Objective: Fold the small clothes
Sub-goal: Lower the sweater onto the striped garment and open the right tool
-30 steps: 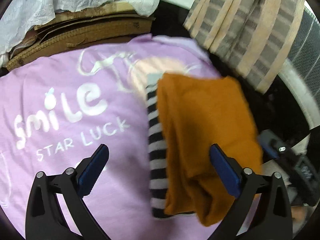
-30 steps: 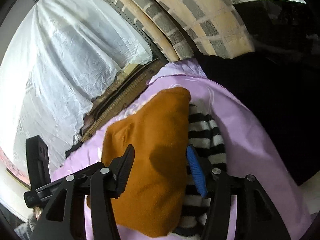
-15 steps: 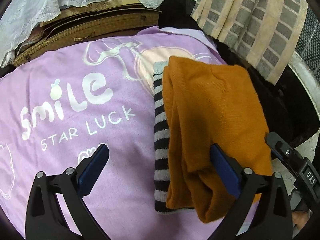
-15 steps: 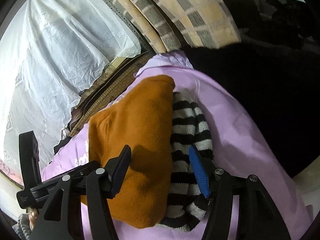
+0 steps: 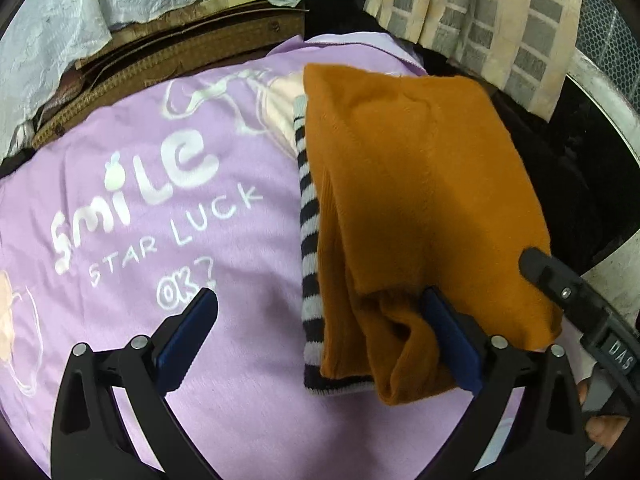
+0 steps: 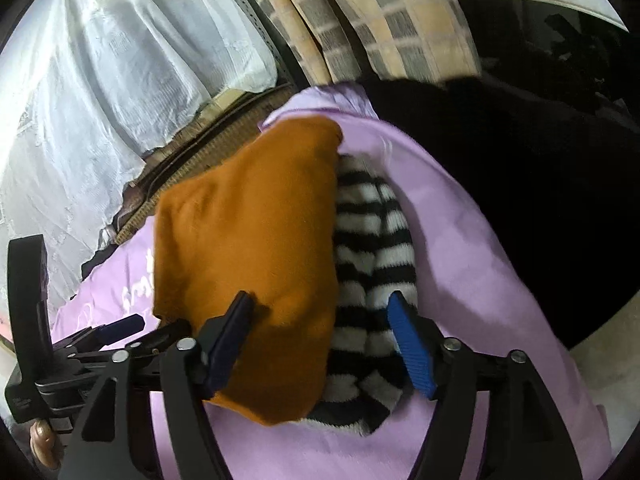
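orange garment (image 5: 420,184): 1 | striped garment (image 6: 368,248): 1 | purple shirt (image 5: 160,200): 1

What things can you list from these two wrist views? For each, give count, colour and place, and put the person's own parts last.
orange garment: 1, orange-brown, folded, lying on the striped garment.
striped garment: 1, black and white, under the orange one, on the purple cloth.
purple cloth: 1, lilac with white "Smile Star Luck OK?" print, spread under both garments.
cardboard: stacked brown sheets, beyond the purple cloth's far edge.
white fabric: 1, white, draped behind the cardboard.
checked fabric: 1, beige and grey, hanging at the far right in the left wrist view.
left gripper: black with blue pads, jaws open, above the purple cloth and the orange garment's near end.
right gripper: black with blue pads, jaws open, over both garments.
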